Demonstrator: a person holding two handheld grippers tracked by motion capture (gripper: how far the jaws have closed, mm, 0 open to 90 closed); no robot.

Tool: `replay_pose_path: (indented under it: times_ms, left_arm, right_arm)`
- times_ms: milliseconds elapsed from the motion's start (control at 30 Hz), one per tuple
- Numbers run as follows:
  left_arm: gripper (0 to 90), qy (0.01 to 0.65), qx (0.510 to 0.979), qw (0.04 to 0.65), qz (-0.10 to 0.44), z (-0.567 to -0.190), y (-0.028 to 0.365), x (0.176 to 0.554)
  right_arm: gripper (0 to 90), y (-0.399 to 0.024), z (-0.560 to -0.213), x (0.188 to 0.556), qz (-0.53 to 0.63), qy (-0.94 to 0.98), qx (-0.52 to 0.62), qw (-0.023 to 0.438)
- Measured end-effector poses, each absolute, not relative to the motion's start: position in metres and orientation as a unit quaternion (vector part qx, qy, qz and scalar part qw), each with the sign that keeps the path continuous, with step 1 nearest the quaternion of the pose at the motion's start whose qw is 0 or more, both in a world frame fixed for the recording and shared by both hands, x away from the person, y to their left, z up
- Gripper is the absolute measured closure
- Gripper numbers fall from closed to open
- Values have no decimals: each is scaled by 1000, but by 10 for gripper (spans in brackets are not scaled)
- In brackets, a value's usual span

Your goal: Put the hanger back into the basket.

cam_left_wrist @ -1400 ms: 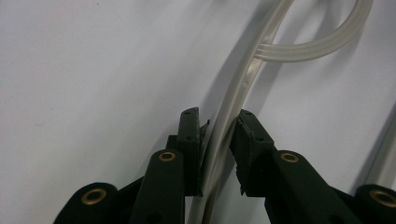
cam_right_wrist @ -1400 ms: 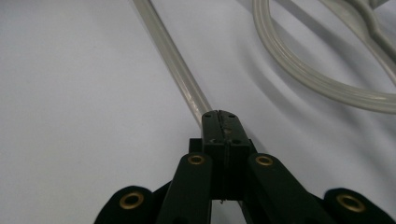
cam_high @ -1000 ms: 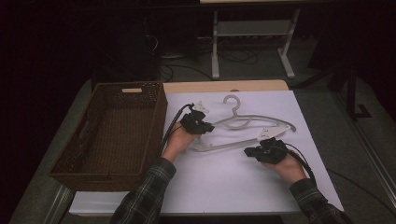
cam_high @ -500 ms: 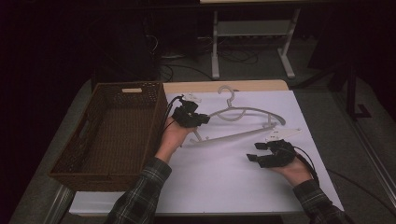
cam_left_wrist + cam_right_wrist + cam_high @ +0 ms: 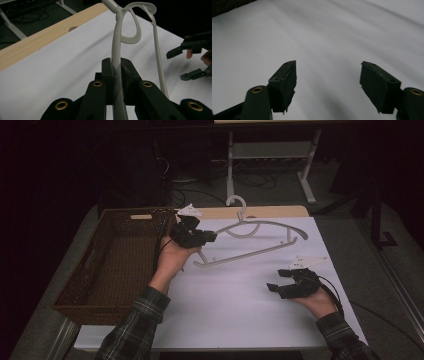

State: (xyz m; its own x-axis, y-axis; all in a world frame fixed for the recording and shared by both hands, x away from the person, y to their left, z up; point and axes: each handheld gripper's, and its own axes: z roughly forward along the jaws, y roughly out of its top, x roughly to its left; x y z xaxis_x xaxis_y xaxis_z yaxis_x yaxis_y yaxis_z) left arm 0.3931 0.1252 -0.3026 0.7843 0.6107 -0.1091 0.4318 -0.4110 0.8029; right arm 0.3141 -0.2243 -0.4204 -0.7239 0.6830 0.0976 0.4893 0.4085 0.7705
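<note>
Left gripper (image 5: 207, 238) pinches the lifted hanger (image 5: 260, 236), not yet in the wicker basket (image 5: 82, 285); right gripper (image 5: 284, 281), just opened, spread empty

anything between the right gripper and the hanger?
No. In the high view, bare white tabletop separates the open right gripper from the hanger, which the left gripper holds.

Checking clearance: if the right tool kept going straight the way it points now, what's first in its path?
Probably nothing but the white table cover: the open right tool has bare surface ahead. Beyond it lies the wicker basket, though depth is hard to judge.
</note>
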Motion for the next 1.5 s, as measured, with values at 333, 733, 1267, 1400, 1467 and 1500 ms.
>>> replay_pose_path:
  times_ms: [333, 733, 1267, 1400, 1467, 1500]
  left_arm:
    - [827, 310, 838, 434, 116, -281, 150, 379]
    - [827, 347, 808, 459, 127, -268, 232, 369]
    - [827, 407, 768, 464, 173, -264, 338, 340]
    - [827, 425, 758, 458, 188, -265, 364, 331]
    - [827, 435, 752, 455, 194, -266, 378, 328]
    - [827, 440, 750, 453, 196, -267, 382, 326]
  right_arm:
    - [201, -227, -418, 314, 427, 826, 352, 107]
    - [201, -225, -419, 314, 424, 827, 352, 112]
    - [200, -225, -419, 314, 420, 826, 357, 116]
    - [200, -225, -419, 315, 419, 826, 358, 116]
    - [200, -225, -420, 315, 418, 827, 358, 117]
    - [200, -225, -420, 315, 418, 827, 358, 117]
